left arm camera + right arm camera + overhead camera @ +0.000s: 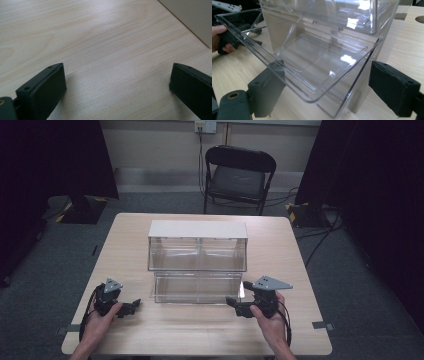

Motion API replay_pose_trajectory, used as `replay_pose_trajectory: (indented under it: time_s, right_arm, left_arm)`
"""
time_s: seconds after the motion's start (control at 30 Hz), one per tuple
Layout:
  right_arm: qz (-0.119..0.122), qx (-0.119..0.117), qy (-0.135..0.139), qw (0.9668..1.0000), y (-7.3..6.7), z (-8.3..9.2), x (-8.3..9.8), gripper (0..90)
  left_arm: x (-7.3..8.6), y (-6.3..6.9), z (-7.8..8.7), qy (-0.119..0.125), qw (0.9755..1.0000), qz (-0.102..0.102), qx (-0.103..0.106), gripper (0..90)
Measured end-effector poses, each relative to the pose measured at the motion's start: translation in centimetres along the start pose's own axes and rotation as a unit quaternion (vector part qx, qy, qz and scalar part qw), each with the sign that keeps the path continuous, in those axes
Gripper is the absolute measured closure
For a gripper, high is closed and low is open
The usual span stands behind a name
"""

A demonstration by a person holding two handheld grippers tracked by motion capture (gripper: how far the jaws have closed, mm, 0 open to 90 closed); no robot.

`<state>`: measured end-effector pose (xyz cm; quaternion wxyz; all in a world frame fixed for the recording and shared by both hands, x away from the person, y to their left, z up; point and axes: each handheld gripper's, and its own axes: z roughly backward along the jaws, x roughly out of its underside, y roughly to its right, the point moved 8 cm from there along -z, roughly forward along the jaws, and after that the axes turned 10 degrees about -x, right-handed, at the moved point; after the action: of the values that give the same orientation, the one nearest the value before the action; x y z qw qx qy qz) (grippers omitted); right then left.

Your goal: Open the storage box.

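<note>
A clear plastic storage cabinet (197,254) with a white top stands at the middle of the wooden table (280,245). Its lower clear bin (197,287) is tilted out toward me. My right gripper (231,302) sits at that bin's right front corner and is open. In the right gripper view the bin's rim (312,98) reaches between the spread jaws of the right gripper (327,75) and touches neither pad. My left gripper (133,306) rests open on the table left of the bin. In its own view the left gripper (117,75) has bare wood between its jaws.
A black folding chair (239,175) stands behind the table. Dark curtains hang at both sides, and cables lie on the grey floor at the right. The cabinet's pale side wall (192,17) shows in the left gripper view. Bare tabletop lies along the front edge.
</note>
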<state>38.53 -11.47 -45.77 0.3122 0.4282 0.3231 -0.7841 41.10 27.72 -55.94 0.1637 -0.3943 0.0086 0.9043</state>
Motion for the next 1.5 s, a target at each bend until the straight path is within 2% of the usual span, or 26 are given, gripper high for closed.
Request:
replay_pose_trajectory:
  time_s: [0.27, 0.97, 1.5]
  right_arm:
    - [0.001, 0.002, 0.009, 1.0, 0.1, -0.1, -0.5, 13.4]
    - [-0.001, 0.003, 0.0, 1.0, 0.4, 0.0, -1.2, 13.2]
    - [-0.003, 0.005, 0.011, 0.9999, 0.5, -0.5, -2.1, 13.3]
  left_arm:
    - [0.0, 0.0, 0.0, 0.0, 1.0, 0.002, 0.0, 0.3]
    - [0.0, 0.0, 0.0, 0.0, 1.0, -0.001, 0.0, 0.3]
    - [0.0, 0.0, 0.0, 0.001, 1.0, 0.002, 0.0, 0.3]
